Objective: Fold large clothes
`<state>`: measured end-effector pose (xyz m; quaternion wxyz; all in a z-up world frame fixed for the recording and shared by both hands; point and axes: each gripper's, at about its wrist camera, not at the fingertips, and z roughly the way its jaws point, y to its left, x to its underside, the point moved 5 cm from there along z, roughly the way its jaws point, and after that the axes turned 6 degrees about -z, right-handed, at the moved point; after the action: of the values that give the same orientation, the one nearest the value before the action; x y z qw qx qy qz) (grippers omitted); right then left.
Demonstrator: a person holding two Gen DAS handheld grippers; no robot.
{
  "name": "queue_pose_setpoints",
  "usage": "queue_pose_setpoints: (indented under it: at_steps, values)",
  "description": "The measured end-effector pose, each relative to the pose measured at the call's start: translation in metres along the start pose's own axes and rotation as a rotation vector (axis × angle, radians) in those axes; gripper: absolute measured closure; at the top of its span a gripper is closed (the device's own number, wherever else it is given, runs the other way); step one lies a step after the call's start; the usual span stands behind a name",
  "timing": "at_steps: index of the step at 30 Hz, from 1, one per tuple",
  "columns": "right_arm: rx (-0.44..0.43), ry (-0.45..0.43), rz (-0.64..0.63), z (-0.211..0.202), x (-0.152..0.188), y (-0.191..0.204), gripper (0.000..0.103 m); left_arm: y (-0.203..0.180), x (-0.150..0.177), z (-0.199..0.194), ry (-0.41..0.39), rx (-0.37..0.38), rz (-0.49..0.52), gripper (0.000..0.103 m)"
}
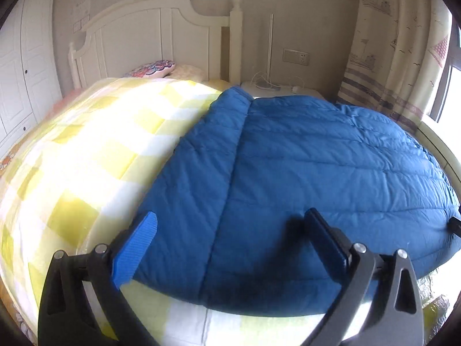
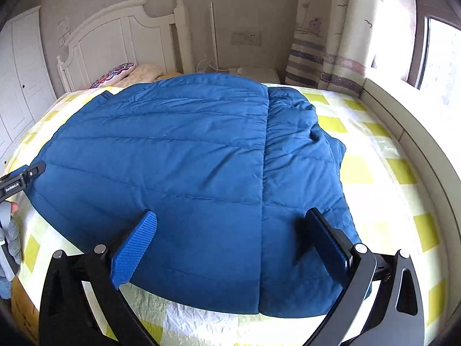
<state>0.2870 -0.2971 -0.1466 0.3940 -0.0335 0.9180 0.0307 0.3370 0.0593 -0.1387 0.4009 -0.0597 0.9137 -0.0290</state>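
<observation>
With both my left gripper [image 1: 230,242] and right gripper [image 2: 230,242] spread empty above the blue jacket's [image 2: 173,158] near hem on the bed [image 2: 374,173], I must next pinch it to fold.

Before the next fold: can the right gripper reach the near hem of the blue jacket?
Probably yes. The right gripper is open above the blue jacket, and nothing lies on the near hem.

**Black frames, blue pads**

The left gripper [image 1: 230,225] and right gripper [image 2: 230,225] are each showing black triangular-cutout arms, silver round pivot pins and ribbed blue finger pads [image 2: 135,248]. White "GenRobot.AI" lettering is showing on the left gripper's black body, and the person's hand [image 2: 10,239] is wearing a grey knit glove.
</observation>
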Motion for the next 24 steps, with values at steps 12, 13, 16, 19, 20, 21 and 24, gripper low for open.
queue_pose_setpoints:
  at_steps: [12,13,16,19,20,21,24]
  values:
    - [-0.036,0.005,0.028,0.011,0.006,-0.005,0.004,0.013,0.0,0.01,0.036,0.017,0.022,0.002]
    - [-0.039,0.004,0.03,0.011,0.006,-0.005,0.004,0.012,0.0,0.01,0.036,0.016,0.023,0.002]
    - [-0.059,-0.001,0.043,0.01,0.006,-0.006,0.004,0.012,0.0,0.01,0.037,0.015,0.025,0.002]
    - [-0.06,-0.01,0.07,0.001,0.009,-0.008,0.004,0.012,0.0,0.01,0.038,0.016,0.025,0.002]
    - [-0.061,-0.019,0.094,-0.007,0.01,-0.009,0.004,0.012,-0.001,0.011,0.039,0.017,0.025,0.002]
    - [-0.07,-0.037,0.122,-0.016,0.012,-0.01,0.004,0.012,-0.001,0.011,0.04,0.017,0.024,0.002]
    - [-0.146,-0.109,0.209,-0.049,0.021,-0.011,0.004,0.012,-0.001,0.012,0.039,0.017,0.026,0.002]
